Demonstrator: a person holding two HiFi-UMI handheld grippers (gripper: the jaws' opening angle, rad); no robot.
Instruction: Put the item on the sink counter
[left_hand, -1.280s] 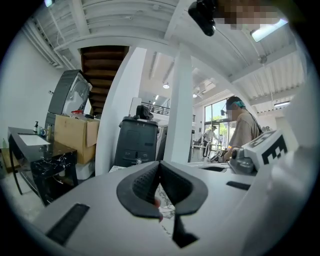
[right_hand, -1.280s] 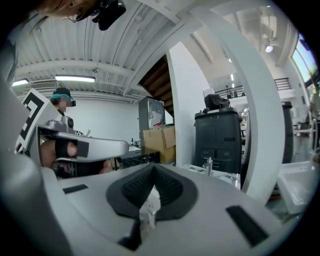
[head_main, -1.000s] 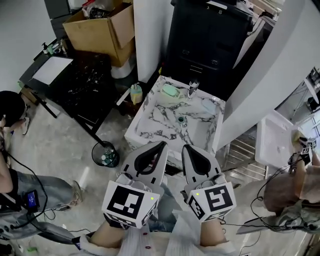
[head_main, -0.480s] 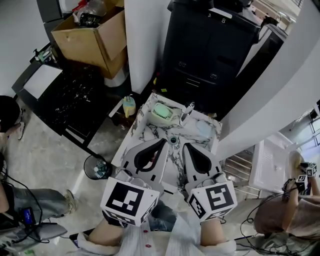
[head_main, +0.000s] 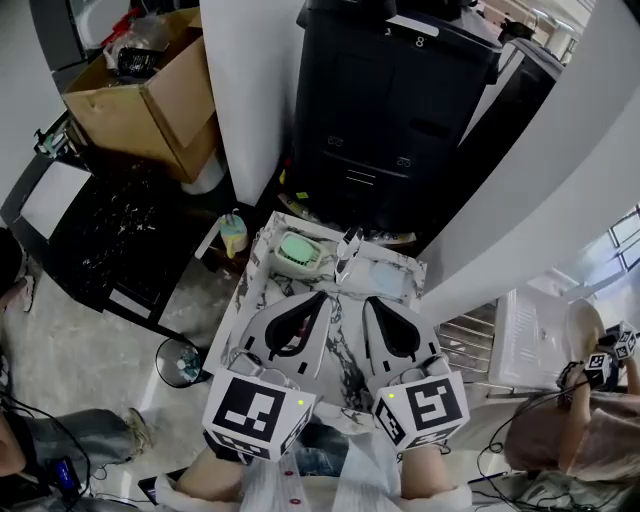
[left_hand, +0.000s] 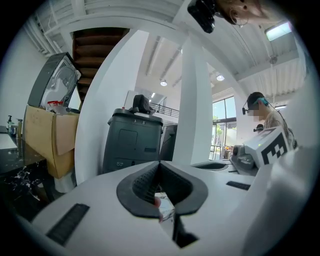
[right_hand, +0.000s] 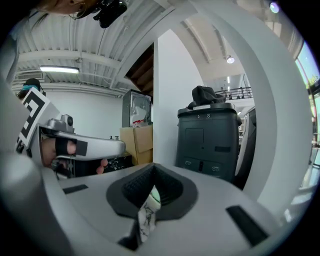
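Head view: my left tool (head_main: 327, 294) and right tool (head_main: 368, 300), lower centre, are both closed and empty above the marble sink surface (head_main: 250, 305); the green item (head_main: 298, 252) lies at its upper left. Left gripper view: jaws together, holding nothing. Right gripper view: jaws together, with marble showing through the gap behind them.
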